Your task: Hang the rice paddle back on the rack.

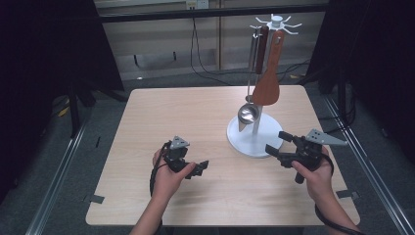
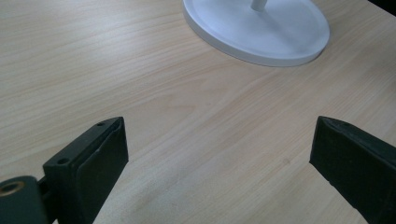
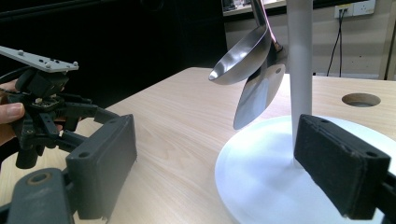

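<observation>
Nearest the high camera, two forearms come up from the bottom edge, each hand holding a gripper over the pale wooden table [image 1: 147, 122]. At the left, the left gripper [image 1: 201, 165] sits low over the tabletop with its jaws spread wide and nothing between them; bare wood shows in the gap, and the white round base [image 2: 261, 32] of the utensil stand lies ahead of it, well apart. That stand [image 1: 254, 128] rises right of the table's middle, carrying a steel ladle [image 1: 248, 113], a wooden spatula [image 1: 267, 85] and a dark-handled utensil on its top hooks. Farther right, the right gripper [image 1: 278, 142] points at the stand, jaws wide apart and empty, their tips just beside the base's rim and touching nothing.
</observation>
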Available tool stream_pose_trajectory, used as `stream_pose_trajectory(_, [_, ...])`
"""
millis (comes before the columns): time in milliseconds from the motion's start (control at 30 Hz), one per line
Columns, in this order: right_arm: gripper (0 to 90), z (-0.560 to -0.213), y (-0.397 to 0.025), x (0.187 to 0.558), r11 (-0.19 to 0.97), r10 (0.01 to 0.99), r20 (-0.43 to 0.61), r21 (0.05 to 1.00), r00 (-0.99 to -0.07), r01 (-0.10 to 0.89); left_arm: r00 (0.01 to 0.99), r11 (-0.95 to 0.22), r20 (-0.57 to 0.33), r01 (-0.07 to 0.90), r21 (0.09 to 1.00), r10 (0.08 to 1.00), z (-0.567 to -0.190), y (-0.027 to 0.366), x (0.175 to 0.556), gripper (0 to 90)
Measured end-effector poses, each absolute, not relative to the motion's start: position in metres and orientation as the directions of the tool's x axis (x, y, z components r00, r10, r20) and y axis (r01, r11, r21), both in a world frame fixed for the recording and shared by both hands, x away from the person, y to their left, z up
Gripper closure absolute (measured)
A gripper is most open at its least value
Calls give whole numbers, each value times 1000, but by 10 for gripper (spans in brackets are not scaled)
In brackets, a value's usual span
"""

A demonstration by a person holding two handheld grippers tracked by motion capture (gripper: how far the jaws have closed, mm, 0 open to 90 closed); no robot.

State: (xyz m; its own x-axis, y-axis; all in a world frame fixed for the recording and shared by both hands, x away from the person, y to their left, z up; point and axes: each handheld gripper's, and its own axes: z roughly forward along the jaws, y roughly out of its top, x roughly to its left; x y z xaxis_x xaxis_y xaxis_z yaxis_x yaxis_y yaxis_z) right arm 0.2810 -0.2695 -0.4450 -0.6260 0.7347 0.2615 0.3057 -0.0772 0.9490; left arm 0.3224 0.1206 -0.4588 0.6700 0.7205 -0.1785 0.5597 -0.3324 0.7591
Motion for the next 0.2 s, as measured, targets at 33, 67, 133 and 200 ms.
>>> stream_pose_trajectory(33, [131,-445,-270,282,-72,735,257,949,-627,306,673,-340,-174,559,756,719,-459,121,322,42])
stream_pose_trajectory(67, [130,-446,-269,282,-73,736,259,949,-625,307,670,-339,-176,563,753,722,-460,122,322,42])
stream_pose_trajectory(133, [129,-447,-268,285,-63,733,251,950,-632,305,659,-337,-174,571,748,732,-462,124,321,42])
stream_pose_trajectory(200, [129,-448,-266,287,-53,731,250,948,-635,313,656,-341,-170,575,744,736,-464,127,321,42])
